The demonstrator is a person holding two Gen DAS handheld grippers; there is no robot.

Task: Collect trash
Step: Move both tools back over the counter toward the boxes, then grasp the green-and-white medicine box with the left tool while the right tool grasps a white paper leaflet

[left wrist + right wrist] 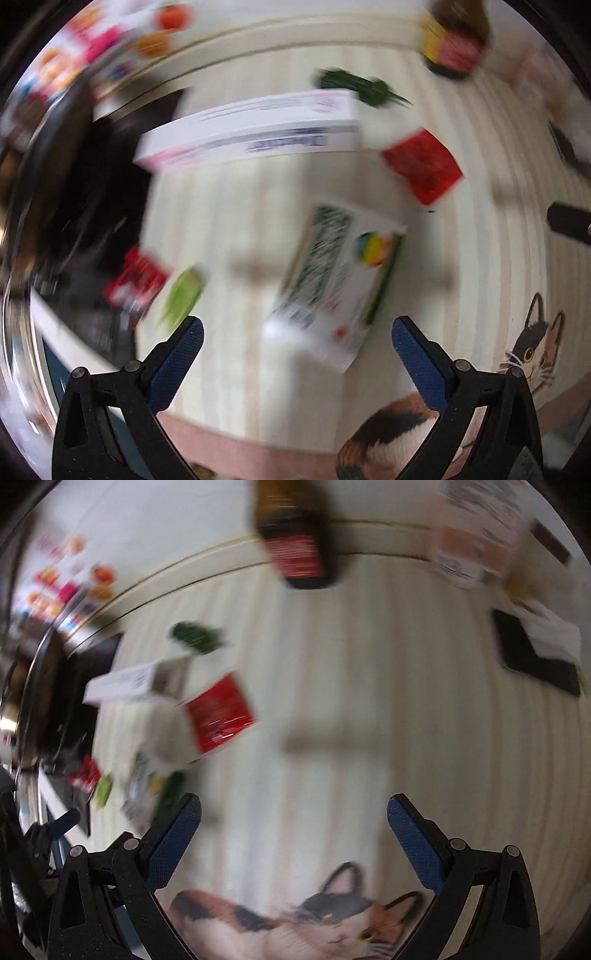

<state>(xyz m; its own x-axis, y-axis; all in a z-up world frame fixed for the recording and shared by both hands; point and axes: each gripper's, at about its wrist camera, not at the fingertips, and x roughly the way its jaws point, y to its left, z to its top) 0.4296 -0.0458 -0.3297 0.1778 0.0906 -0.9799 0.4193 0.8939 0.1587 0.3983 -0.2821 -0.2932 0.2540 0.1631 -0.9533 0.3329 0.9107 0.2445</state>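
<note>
Two handheld grippers hovered over a cream striped mat strewn with packaging, both frames smeared by motion blur. In the left wrist view, the left gripper stood with its blue-padded fingers spread wide and empty at the bottom of the frame. Just above and between them lay a white carton with green print, tilted. A long white box lay across the upper centre, a red packet to its right, and a dark green wrapper above it. A second red packet and a light green wrapper sat at lower left, beside a dark bin-like shape whose detail could not be made out. A cat picture on the mat filled the lower right.

In the right wrist view, the right gripper was likewise wide open and held nothing, over bare mat and the cat picture. The trash sat at left of that frame. A brown bottle with a red label stood at top centre.
</note>
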